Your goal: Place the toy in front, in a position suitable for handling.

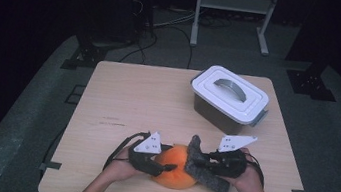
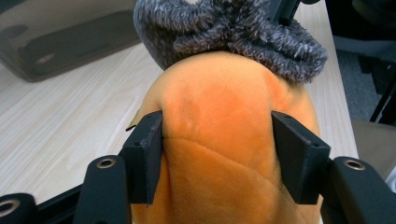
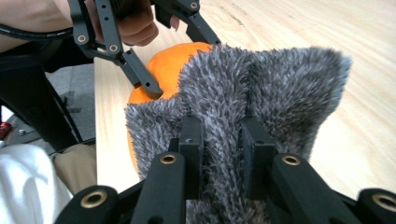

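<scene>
While jaws pinch plush toy (image 1: 175, 173), lidded box (image 1: 229, 99) stands beyond.

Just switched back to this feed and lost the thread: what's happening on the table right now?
A person works at the near edge of the table with a gripper in each hand. The left gripper is clamped on the sides of an orange plush toy. The right gripper pinches a fold of the toy's grey fuzzy part. A lidded white box sits shut farther back, untouched.
</scene>
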`<state>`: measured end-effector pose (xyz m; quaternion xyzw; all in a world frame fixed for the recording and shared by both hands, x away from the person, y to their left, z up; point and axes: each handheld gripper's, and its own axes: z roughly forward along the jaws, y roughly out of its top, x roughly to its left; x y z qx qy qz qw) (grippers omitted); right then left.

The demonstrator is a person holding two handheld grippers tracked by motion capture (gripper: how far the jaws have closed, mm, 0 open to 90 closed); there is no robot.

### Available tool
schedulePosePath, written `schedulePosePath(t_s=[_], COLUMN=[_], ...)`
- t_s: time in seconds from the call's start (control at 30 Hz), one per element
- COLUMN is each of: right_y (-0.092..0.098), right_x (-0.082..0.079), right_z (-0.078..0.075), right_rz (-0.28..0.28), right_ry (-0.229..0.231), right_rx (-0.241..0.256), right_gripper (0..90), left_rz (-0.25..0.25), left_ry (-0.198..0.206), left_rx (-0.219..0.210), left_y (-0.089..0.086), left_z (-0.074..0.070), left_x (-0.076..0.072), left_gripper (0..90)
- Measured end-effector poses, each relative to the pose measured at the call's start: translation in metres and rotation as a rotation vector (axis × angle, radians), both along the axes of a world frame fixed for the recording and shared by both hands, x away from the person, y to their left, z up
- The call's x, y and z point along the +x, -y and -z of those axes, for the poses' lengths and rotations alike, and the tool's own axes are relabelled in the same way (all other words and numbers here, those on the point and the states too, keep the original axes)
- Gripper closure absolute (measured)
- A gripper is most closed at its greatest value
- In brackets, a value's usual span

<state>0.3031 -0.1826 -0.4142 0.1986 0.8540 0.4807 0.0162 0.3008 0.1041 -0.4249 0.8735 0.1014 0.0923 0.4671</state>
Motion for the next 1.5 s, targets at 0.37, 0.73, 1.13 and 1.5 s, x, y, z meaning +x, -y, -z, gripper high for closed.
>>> schedulePosePath(t_s=[0.37, 0.73, 1.13, 1.5], right_y=[0.015, 0.013, 0.009, 0.022], right_x=[0.004, 0.008, 0.01, 0.01], right_z=[0.009, 0.011, 0.003, 0.014], right_rz=[0.031, 0.026, 0.027, 0.08], right_ry=[-0.043, -0.063, -0.054, -0.1], right_rx=[-0.069, -0.051, 0.035, -0.049], right_gripper=[73.1, 72.7, 73.1, 73.4], left_rz=[0.006, 0.074, 0.123, 0.048], left_ry=[0.0, 0.01, 0.061, -0.035], left_rx=[-0.006, -0.004, 0.009, -0.025], left_y=[-0.001, -0.001, 0.001, -0.01], left_z=[0.001, 0.001, 0.0, 0.005], left_x=[-0.001, -0.005, -0.011, 0.002], left_gripper=[40.9, 36.9, 37.5, 37.1])
